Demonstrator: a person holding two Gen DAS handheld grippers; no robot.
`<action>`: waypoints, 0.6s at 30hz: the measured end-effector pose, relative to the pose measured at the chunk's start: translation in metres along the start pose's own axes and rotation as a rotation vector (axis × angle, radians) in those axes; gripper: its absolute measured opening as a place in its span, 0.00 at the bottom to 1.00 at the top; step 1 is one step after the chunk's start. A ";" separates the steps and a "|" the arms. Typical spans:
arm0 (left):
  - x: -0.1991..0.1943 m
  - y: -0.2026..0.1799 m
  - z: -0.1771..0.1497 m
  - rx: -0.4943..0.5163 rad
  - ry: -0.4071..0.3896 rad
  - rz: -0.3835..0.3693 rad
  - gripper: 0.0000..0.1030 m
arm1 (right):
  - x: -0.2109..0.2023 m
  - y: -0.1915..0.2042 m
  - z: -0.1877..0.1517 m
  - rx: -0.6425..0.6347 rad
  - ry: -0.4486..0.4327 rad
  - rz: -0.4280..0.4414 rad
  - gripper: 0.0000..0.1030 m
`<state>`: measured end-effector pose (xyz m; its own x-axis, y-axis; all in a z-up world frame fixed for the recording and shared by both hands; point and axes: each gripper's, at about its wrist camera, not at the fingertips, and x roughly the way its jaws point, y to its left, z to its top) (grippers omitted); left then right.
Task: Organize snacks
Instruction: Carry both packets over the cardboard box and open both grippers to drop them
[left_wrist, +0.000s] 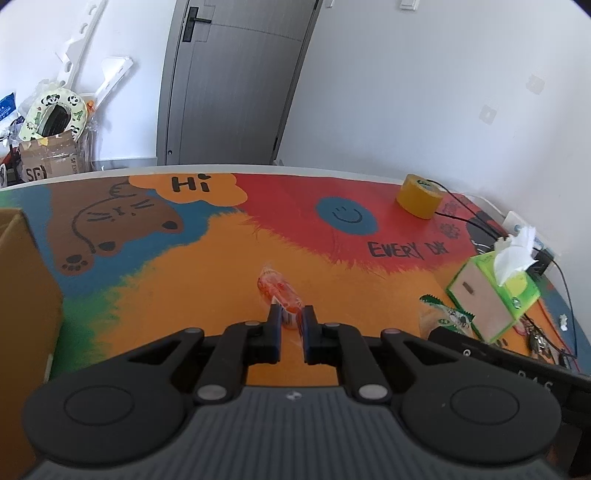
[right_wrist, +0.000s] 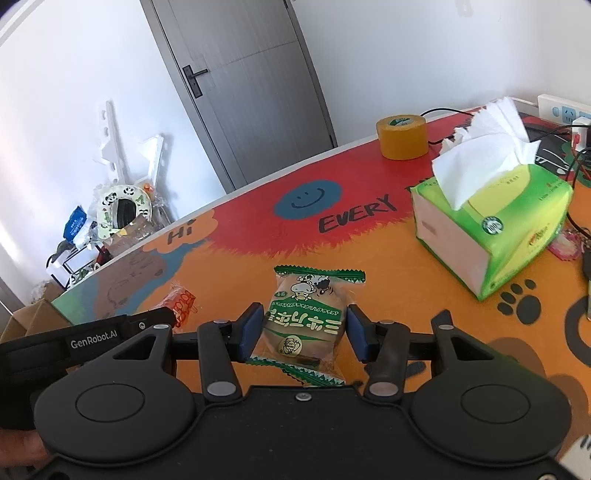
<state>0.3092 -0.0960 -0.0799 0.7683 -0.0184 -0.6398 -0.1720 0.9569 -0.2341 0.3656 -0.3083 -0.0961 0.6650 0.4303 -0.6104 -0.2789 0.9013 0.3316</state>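
A small orange snack packet (left_wrist: 275, 288) sticks out forward from my left gripper (left_wrist: 291, 314), which is shut on its near end just above the colourful table mat (left_wrist: 207, 280). The same packet (right_wrist: 183, 304) shows at the left of the right wrist view, beside the left gripper's black housing (right_wrist: 92, 338). A green-and-white bun packet (right_wrist: 306, 295) sits lengthwise between the blue pads of my right gripper (right_wrist: 304, 325), which is shut on its sides. That bun packet (left_wrist: 448, 317) also appears low on the right in the left wrist view.
A brown cardboard box (left_wrist: 22, 295) stands at the table's left edge. A green tissue box (right_wrist: 517, 221), a yellow tape roll (right_wrist: 400, 138), black cables, keys (right_wrist: 587, 266) and a power strip (right_wrist: 565, 110) crowd the right side. A grey door is behind the table.
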 end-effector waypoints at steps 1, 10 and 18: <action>-0.004 0.000 -0.002 0.002 -0.007 -0.001 0.09 | -0.003 0.000 -0.002 -0.001 -0.002 0.000 0.48; -0.049 0.005 -0.008 -0.004 -0.075 -0.022 0.09 | -0.028 0.017 -0.012 -0.018 -0.043 0.022 0.48; -0.087 0.018 -0.005 -0.013 -0.137 -0.013 0.09 | -0.046 0.038 -0.013 -0.040 -0.081 0.065 0.48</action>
<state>0.2363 -0.0781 -0.0323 0.8476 0.0097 -0.5305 -0.1683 0.9531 -0.2515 0.3153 -0.2931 -0.0650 0.6980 0.4842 -0.5276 -0.3497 0.8734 0.3389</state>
